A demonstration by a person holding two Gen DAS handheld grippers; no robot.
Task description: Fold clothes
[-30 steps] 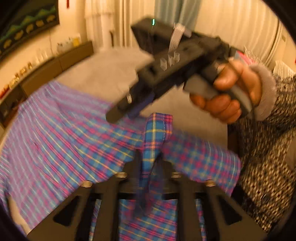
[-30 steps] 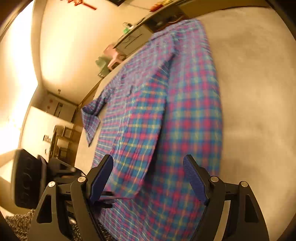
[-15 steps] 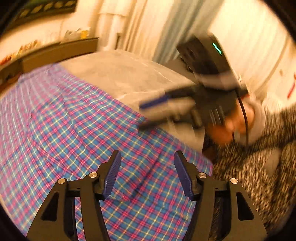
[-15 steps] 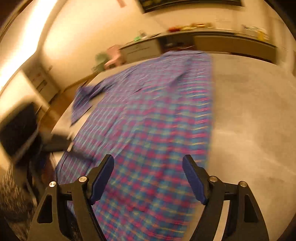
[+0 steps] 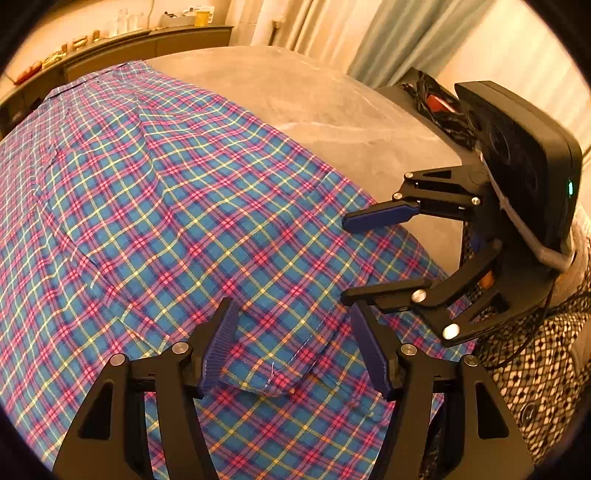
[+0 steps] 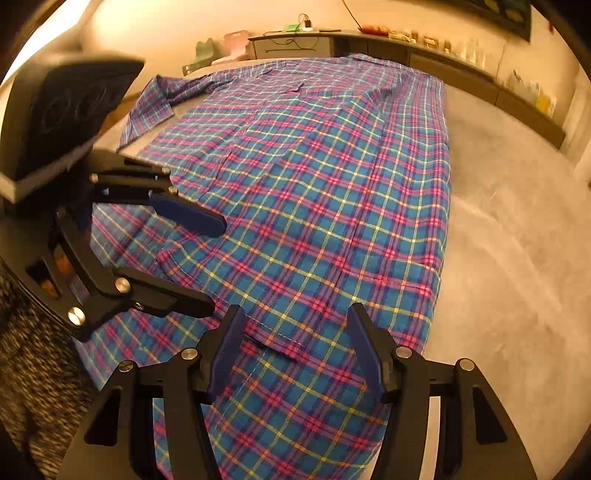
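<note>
A blue, pink and yellow plaid shirt [image 5: 177,206] lies spread flat on a grey bed [image 5: 295,96]. One sleeve is folded across the body, with its cuff [image 5: 273,369] near the front hem. My left gripper [image 5: 291,347] is open and empty, just above that cuff. My right gripper [image 6: 295,350] is open and empty over the hem of the shirt [image 6: 314,206]. Each gripper shows in the other's view, open: the right gripper [image 5: 343,258] and the left gripper [image 6: 218,262]. The other sleeve [image 6: 155,103] lies out to the far left.
A low dark cabinet [image 6: 461,62] with small items runs along the far wall. Curtains [image 5: 388,33] hang at the right. A dark bag [image 5: 439,107] sits by the bed's far right corner. Bare grey bed [image 6: 517,229] lies right of the shirt.
My left gripper let go of the sleeve cuff it held raised and opened; the cuff now lies on the shirt. Both grippers moved down close to the front hem.
</note>
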